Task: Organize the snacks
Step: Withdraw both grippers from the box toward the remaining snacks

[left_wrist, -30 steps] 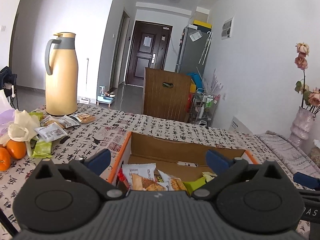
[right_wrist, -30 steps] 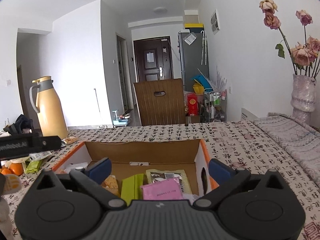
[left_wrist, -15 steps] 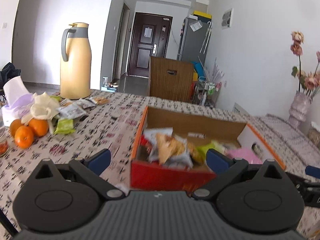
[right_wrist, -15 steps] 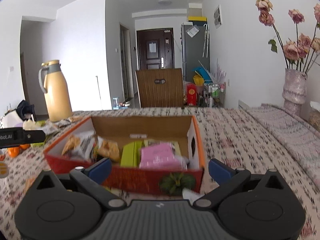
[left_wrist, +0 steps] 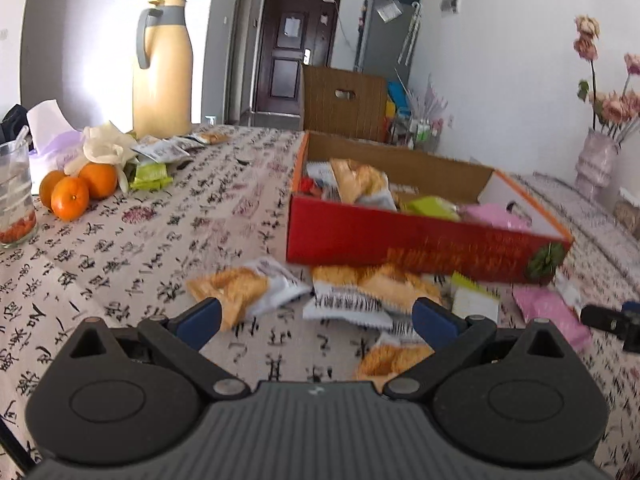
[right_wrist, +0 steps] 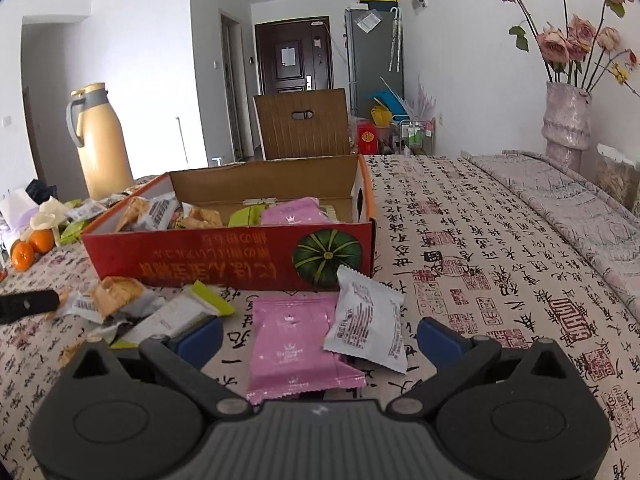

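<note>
At the far left of the worktop (left_wrist: 120,248), covered by a cloth printed with black characters, stands a glass (left_wrist: 14,196) with something red at its bottom. Just beside it lie 3 oranges (left_wrist: 76,190), with a tissue pack (left_wrist: 48,136) behind them and a tall yellow jug (left_wrist: 163,68) further back. A few small packets (left_wrist: 160,156) lie loose near the jug.

The left gripper (left_wrist: 316,316) hovers low over the worktop, its blue-tipped fingers (left_wrist: 198,316) spread wide and holding nothing. Between and just ahead of them lie several snack bags (left_wrist: 248,288) showing golden pastry, scattered in front of the box.

The box (right_wrist: 224,260) is red cardboard with orange edges and a green pumpkin printed on its front wall. It sits open near the middle of the worktop and holds more snacks: pastry bags at its left end, green packets in the middle, and a pink packet (right_wrist: 290,212) towards the right.

In front of the box on the right, a pink packet (right_wrist: 296,344) lies flat, and a white packet (right_wrist: 366,316) overlaps its right edge, its top corner touching the box wall. The right gripper (right_wrist: 318,334) hovers over these 2, its fingers (right_wrist: 438,340) also wide apart and empty, the packets lying between them.

At the far right a pale vase (right_wrist: 566,126) of dried pink roses stands against the wall
</note>
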Motion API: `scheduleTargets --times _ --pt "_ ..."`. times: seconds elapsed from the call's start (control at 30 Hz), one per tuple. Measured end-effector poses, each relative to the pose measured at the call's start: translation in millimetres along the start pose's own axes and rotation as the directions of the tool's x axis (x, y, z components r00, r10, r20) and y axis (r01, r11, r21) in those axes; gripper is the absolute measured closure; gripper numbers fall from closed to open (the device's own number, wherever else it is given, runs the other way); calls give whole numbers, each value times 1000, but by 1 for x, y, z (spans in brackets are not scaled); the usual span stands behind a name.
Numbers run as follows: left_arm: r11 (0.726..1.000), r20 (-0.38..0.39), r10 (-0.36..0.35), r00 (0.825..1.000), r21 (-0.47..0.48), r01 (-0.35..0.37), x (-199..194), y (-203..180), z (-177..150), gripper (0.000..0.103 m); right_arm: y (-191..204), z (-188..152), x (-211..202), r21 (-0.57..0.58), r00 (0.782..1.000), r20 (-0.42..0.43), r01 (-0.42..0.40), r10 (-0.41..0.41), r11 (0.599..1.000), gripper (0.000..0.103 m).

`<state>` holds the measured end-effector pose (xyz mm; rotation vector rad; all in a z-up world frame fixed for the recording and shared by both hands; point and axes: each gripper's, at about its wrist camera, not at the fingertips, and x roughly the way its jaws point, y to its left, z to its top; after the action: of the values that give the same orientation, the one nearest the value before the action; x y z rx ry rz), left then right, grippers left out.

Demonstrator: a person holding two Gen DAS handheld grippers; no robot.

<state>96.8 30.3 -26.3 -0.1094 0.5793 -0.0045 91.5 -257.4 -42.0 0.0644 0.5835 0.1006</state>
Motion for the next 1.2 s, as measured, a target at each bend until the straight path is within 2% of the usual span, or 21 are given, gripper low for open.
scheduleTargets --times 0.2,0.23,0.3,0.37,0.43,0.47,0.7,0.9,0.93,1.2 --pt "1000 -7 -3 1000 9 3 3 -6 -1 0 2 2 3 -6 1000 -5 -7 7 1000 0" --pt "1000 -7 -3 1000 10 3 3 -6 -2 0 3 1 4 -10 1000 -4 -13 13 1000 3" --pt "1000 -10 -6 1000 7 6 4 -7 -1 0 7 1 4 -22 1000 -5 -30 30 999 14" --pt "1000 -12 -6 1000 4 6 6 -6 -1 0 10 2 6 -33 999 -10 -45 44 998 30" --pt "1000 -11 -7 1000 -1 7 6 -5 -1 0 13 3 8 -46 998 -16 -59 59 997 42" --pt "1000 -10 -9 1000 -2 9 6 -5 -2 0 15 4 10 -52 998 -19 -65 64 997 45" --pt "1000 -14 -13 1000 -8 13 7 -5 -2 0 23 7 31 -74 993 -68 -102 97 992 45" --pt "1000 -25 -15 1000 -12 15 9 -4 -4 0 16 8 43 -50 996 -78 -43 39 998 45" --pt "1000 -27 -16 1000 -12 16 10 -4 -4 0 15 7 45 -51 996 -82 -38 34 998 41" --pt "1000 -31 -18 999 -16 17 10 -4 -5 0 18 2 59 -77 991 -133 -34 24 996 39"
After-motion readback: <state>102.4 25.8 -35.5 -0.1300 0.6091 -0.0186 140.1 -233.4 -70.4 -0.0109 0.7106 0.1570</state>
